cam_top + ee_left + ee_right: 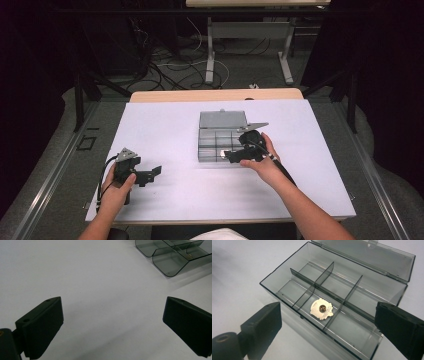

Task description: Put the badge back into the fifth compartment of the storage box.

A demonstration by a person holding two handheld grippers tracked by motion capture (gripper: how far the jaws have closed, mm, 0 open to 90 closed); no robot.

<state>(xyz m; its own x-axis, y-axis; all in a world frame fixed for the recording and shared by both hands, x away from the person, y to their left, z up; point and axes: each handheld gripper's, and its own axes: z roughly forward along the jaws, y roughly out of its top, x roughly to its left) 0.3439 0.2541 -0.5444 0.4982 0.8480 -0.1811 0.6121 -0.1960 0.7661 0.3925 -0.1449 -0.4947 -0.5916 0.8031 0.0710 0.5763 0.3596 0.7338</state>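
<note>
A clear grey compartment box (212, 146) stands in the middle of the white table with its lid (222, 120) leaning back. In the right gripper view the box (309, 328) has several divided cells, and a small pale badge (322, 309) with a brass back lies in the middle front cell. My right gripper (231, 155) hovers at the box's front right edge, and its jaws (329, 325) are open and empty on either side of the badge's cell. My left gripper (150, 176) rests open near the front left of the table, with only bare white surface between its jaws (112, 325).
The box corner (172, 257) lies up and to the right in the left gripper view. A wooden table edge (215, 95) borders the white sheet at the back. Beyond it stand another desk's legs (210, 55) and floor cables (165, 65).
</note>
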